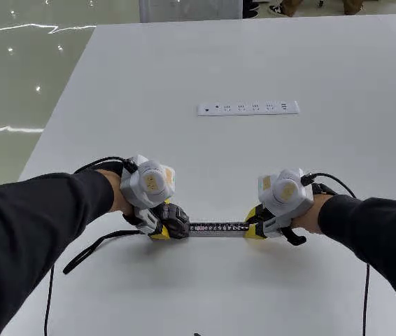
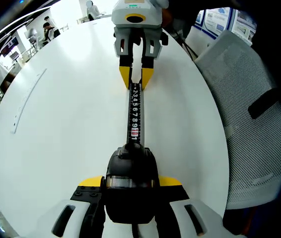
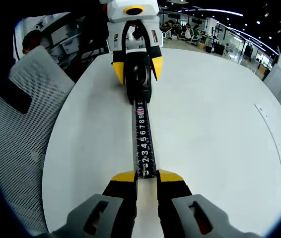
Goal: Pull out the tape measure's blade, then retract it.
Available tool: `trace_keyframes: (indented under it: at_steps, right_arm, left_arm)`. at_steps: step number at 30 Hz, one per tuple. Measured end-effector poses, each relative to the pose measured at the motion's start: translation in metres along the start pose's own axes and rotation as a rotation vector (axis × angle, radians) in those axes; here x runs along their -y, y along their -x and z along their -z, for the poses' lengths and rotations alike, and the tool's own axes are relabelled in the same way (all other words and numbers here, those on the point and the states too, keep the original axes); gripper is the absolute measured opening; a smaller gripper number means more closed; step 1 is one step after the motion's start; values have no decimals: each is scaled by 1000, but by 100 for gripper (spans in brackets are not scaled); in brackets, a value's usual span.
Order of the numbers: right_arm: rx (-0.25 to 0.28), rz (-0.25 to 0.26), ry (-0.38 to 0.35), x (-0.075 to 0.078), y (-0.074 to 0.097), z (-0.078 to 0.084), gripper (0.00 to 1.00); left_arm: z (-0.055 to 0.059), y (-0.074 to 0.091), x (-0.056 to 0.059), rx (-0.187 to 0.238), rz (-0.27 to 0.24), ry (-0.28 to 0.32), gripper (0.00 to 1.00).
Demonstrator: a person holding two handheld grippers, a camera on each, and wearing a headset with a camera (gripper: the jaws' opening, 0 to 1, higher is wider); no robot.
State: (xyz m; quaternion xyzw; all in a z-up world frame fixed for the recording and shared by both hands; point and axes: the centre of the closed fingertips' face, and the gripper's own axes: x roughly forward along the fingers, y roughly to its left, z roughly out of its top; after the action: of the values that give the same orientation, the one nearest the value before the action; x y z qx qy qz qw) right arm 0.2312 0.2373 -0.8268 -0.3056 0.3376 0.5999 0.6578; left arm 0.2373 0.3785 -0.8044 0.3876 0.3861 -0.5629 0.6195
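Note:
The black tape measure case [image 2: 130,186] sits between the yellow-tipped fingers of my left gripper [image 2: 130,181], which is shut on it. It appears in the head view as the case [image 1: 173,220] under my left gripper [image 1: 161,229]. A short stretch of black blade [image 1: 217,227] with white numbers runs across the white table to my right gripper [image 1: 255,229]. My right gripper [image 3: 146,176] is shut on the blade's end [image 3: 145,171]. From the right gripper view the blade [image 3: 143,139] leads to the case [image 3: 138,74] held by the left gripper [image 3: 136,67]. The right gripper [image 2: 136,77] faces me in the left gripper view.
A white power strip [image 1: 248,108] lies flat farther back on the table [image 1: 254,56]. Black cables [image 1: 89,248] trail from both grippers toward the near edge. A grey mesh chair [image 2: 249,129] stands beside the table. People sit at desks in the far background.

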Motion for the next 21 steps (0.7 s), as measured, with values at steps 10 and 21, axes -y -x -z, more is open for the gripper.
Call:
trace_keyframes:
  at_steps: [10, 21]
  right_arm:
    - [-1, 1, -9, 1, 7, 10, 10]
    - [-8, 12, -28, 2, 18, 25, 10]
  left_arm:
    - [0, 0, 0, -6, -2, -3, 35]
    - [0, 0, 0, -9, -5, -6, 35]
